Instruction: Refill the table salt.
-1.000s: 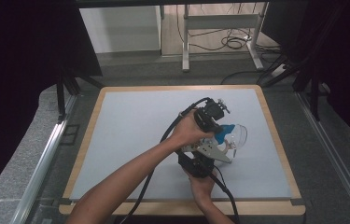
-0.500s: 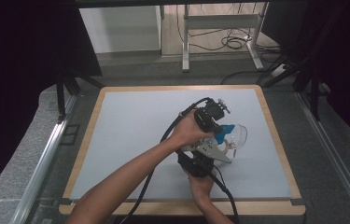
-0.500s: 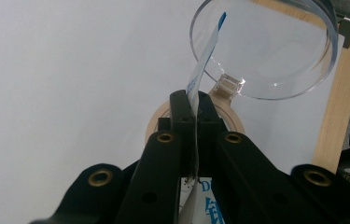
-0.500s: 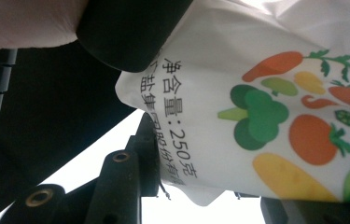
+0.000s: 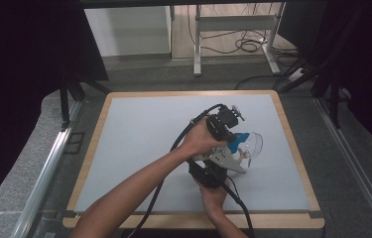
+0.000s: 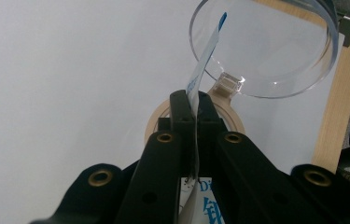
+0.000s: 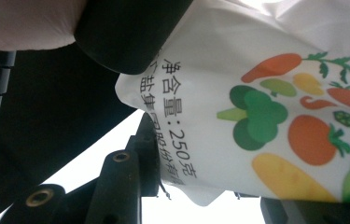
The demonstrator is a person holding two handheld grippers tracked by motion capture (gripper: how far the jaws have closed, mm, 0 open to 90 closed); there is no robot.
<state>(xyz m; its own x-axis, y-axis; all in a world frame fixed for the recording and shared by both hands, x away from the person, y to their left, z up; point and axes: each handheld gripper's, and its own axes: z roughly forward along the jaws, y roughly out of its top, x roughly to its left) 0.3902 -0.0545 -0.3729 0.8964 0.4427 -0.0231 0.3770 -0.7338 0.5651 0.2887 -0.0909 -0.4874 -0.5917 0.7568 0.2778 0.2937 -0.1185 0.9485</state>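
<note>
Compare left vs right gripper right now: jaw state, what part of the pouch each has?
The left gripper has its jaws shut on the thin flat top edge of the pouch, next to a clear bowl. The right gripper has its jaws set wider, around the pouch's fuller printed body. In the high view the left sits farther up the table, the right nearer the person. Both hold the same pouch.

- The soft white plastic pouch [image 7: 256, 93] I hold carries black printed characters and a pattern of vegetables: green broccoli, orange carrot, red tomato, yellow pieces.
- In my left gripper view, its thin white top edge [image 6: 205, 60] ends in a blue tip, with blue lettering lower down.
- The round clear plastic bowl [image 6: 261, 51] is colourless and see-through.
- My left gripper [image 6: 191, 105] is black with brass-coloured rivets.
- The flat pale grey tabletop [image 5: 139, 134] has a light wood border.
</note>
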